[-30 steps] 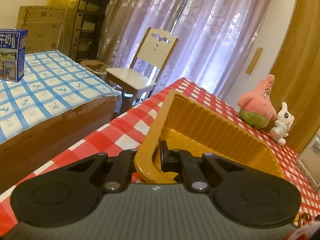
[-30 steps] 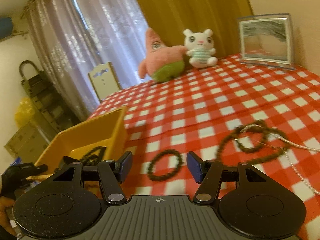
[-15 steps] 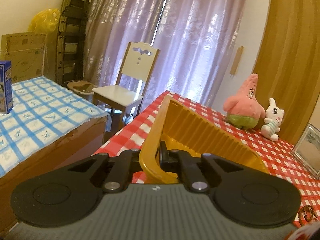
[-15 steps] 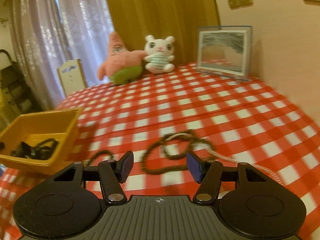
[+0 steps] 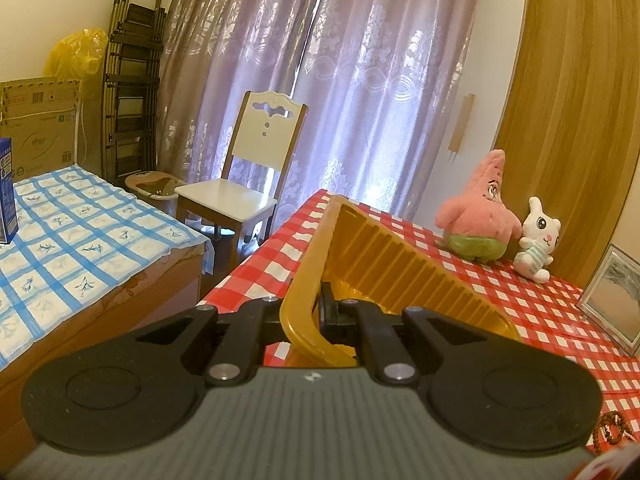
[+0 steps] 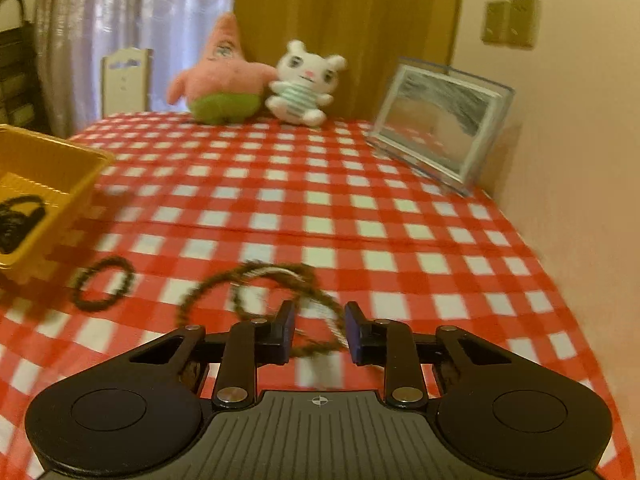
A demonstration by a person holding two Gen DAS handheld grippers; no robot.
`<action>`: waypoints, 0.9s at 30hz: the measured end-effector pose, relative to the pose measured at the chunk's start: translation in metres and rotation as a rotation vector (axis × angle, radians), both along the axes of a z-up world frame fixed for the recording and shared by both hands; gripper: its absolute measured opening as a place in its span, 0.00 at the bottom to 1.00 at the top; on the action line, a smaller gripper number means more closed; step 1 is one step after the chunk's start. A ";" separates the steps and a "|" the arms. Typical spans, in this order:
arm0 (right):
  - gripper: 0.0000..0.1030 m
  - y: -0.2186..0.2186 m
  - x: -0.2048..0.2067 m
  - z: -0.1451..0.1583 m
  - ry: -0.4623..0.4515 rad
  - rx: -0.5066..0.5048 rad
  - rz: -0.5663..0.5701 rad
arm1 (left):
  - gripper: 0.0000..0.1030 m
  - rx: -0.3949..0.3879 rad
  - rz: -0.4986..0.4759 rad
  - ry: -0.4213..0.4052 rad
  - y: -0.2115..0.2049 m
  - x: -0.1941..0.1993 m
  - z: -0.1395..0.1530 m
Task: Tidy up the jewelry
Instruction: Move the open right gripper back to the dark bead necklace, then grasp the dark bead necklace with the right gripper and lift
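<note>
Right tool (image 6: 318, 332) has swung off the small bead bracelet (image 6: 103, 283) and now sits low over the long bead necklace (image 6: 256, 292), jaws wide, 1 strand between them. Left tool (image 5: 302, 312) unchanged: clamped on the near rim of the yellow tray (image 5: 384, 264), tilting it up. To grab well: drop straight down, close on the bunched strands, lift slowly so loops don't snag. Right view shows black jewelry (image 6: 18, 216) already in the tray; left view hides the tray floor but shows another bead string (image 5: 610, 430) right of the tray.
</note>
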State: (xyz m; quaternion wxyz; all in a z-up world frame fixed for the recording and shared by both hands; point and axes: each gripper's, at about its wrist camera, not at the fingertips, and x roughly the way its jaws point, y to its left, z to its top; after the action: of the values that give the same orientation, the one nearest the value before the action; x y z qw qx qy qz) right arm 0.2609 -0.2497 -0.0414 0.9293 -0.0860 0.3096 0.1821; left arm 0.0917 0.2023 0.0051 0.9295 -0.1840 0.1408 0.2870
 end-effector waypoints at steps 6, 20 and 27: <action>0.27 -0.028 0.008 -0.014 0.048 -0.015 -0.011 | 0.06 0.000 0.000 0.000 0.001 -0.001 -0.001; 0.02 -0.027 0.003 -0.013 0.027 0.047 0.044 | 0.06 -0.004 -0.001 0.001 0.002 -0.006 -0.006; 0.02 -0.067 -0.023 0.011 -0.035 0.216 -0.062 | 0.06 -0.005 0.000 0.002 0.001 -0.006 -0.007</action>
State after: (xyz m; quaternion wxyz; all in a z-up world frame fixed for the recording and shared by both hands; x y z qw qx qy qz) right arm 0.2382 -0.3166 -0.0304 0.9436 0.0208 0.2744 0.1841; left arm 0.0852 0.2037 -0.0016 0.9289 -0.1862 0.1423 0.2868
